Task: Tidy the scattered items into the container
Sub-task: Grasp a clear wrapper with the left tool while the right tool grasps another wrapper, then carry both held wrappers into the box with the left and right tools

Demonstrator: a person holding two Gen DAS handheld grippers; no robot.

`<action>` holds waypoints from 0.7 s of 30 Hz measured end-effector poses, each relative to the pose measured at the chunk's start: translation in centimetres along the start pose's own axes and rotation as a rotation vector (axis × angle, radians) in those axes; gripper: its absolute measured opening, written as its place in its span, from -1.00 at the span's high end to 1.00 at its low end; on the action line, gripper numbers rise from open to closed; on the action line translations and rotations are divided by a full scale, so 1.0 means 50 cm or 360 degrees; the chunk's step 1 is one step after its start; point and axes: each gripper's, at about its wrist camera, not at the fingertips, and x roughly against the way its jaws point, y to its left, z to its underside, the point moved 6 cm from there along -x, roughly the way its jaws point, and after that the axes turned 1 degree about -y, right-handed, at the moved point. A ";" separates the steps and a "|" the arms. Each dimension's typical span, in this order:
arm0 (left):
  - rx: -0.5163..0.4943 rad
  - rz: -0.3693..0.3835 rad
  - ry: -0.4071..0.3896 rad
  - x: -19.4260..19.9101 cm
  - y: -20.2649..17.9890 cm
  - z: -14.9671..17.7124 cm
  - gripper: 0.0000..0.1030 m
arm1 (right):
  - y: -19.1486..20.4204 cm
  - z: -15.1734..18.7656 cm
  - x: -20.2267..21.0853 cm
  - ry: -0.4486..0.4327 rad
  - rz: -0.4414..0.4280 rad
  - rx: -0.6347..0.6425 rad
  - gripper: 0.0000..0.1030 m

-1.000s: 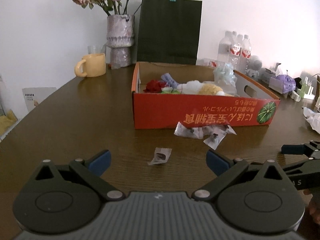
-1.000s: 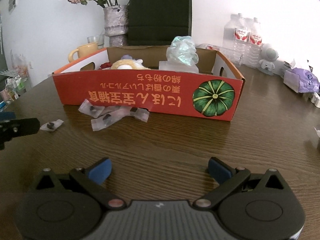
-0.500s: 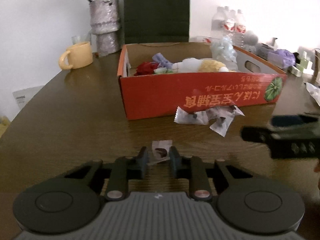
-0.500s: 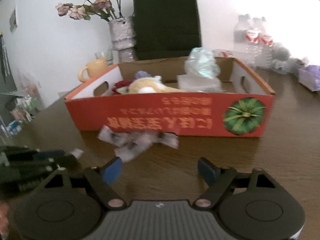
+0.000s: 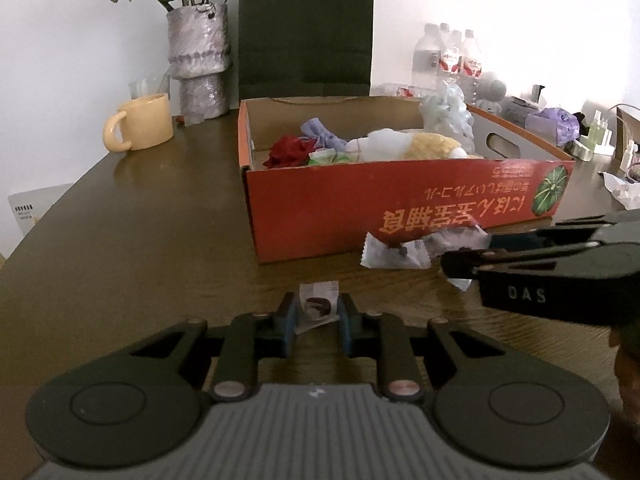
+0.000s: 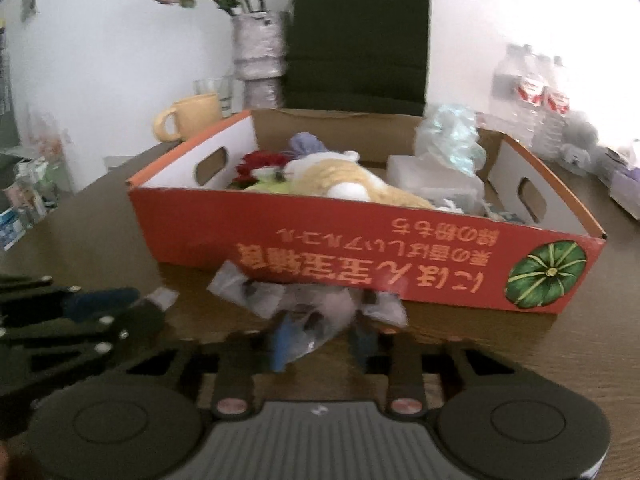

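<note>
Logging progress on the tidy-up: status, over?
Left gripper shut on single snack packet. Right gripper closing on packet pile against orange box. Nothing blocking.

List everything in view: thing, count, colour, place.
cardboard box: 1, red-orange, table centre.
box contents: several soft items, red, purple, white, yellow, inside the box.
loose packets: a few, clear-white, in front of the box.
single packet: 1, clear with a dark piece, nearest the left gripper.
mug: 1, yellow, left of the box.
vase: 1, grey, with pink flowers, behind the mug.
paper bag: 1, dark green, behind the box.
water bottles: about three, clear, back right.
table: 1, dark wood.
left gripper: black, closed on the single packet.
right gripper: black, closing around the loose packets.
</note>
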 end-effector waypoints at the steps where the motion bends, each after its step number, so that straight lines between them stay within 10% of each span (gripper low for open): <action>1: 0.0002 0.0005 -0.0001 0.000 0.001 0.000 0.57 | -0.001 0.001 0.003 0.0000 -0.0007 0.0005 0.54; 21: 0.0151 0.0059 -0.0211 0.101 0.022 -0.035 0.58 | -0.089 0.015 0.133 -0.0156 -0.0125 -0.0182 0.83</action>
